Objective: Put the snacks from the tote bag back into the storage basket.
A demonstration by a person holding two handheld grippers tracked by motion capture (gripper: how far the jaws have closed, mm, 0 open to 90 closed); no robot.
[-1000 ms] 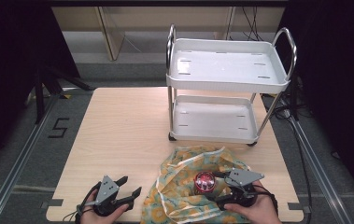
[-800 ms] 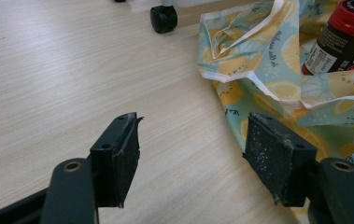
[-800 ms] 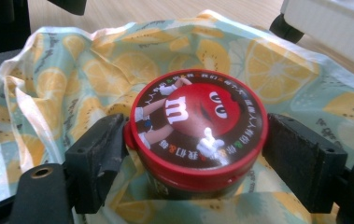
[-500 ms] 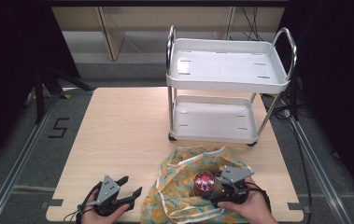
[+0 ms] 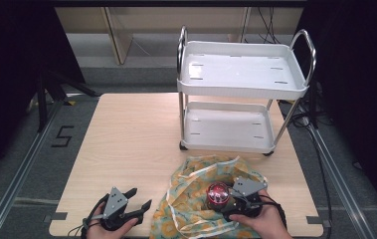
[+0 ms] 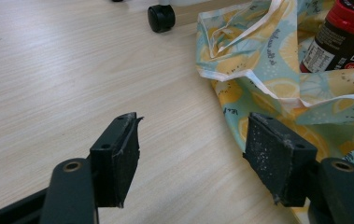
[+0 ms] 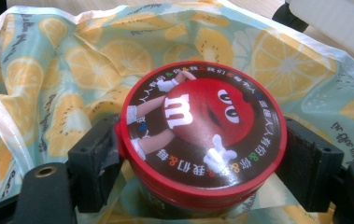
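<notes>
Hiding the candy tub's base, lemon-print cloth and right tongs.

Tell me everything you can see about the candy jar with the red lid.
The candy jar is a round container with a dark labelled body and a red-rimmed lid that shows a red M&M's character ringed by coloured writing. It stands upright, lid on, on the lemon-print cloth near the table's front edge. The right tool has its two black jaws against the jar's sides, just under the lid.
</notes>
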